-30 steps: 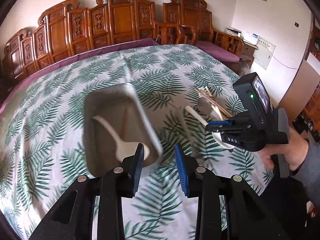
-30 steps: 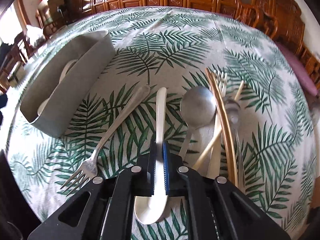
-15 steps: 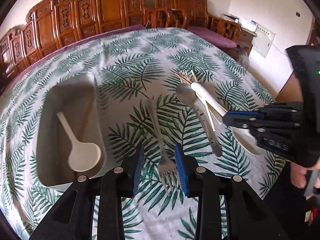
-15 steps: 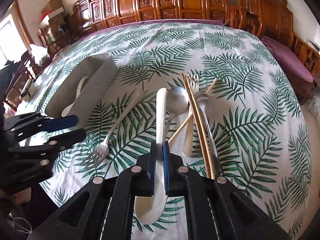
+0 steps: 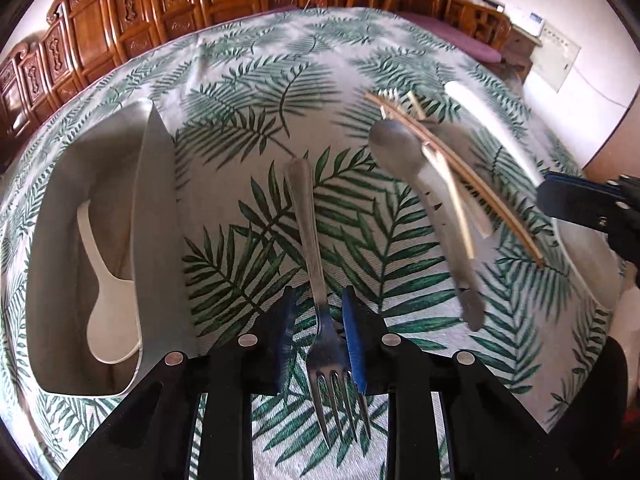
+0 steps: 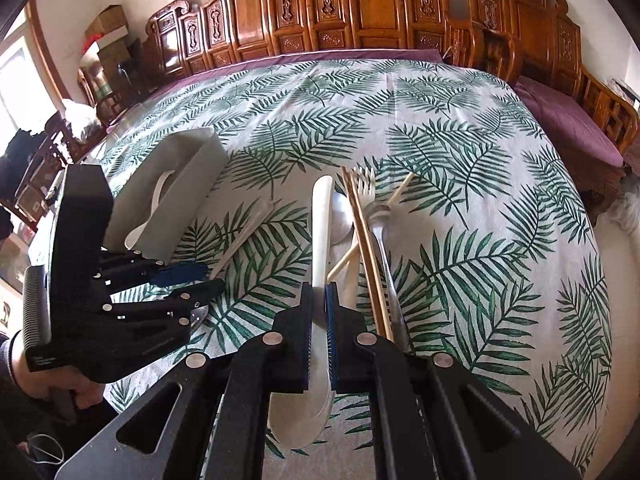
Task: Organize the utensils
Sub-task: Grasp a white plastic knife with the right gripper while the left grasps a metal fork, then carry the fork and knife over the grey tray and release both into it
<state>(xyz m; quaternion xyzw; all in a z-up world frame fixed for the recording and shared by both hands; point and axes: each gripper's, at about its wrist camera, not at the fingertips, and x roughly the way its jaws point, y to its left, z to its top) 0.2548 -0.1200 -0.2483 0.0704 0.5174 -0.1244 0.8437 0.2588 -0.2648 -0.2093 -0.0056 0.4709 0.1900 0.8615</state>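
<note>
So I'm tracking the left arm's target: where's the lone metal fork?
In the left wrist view, the fork lies on the tablecloth between the open left gripper, right of the gray tray.

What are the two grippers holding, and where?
The right gripper pinches the white spoon low on its handle, near the bowl. The left gripper straddles the fork, unclosed.

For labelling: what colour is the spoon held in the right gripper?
White spoon, clearest in the right wrist view, between the right gripper fingers.
</note>
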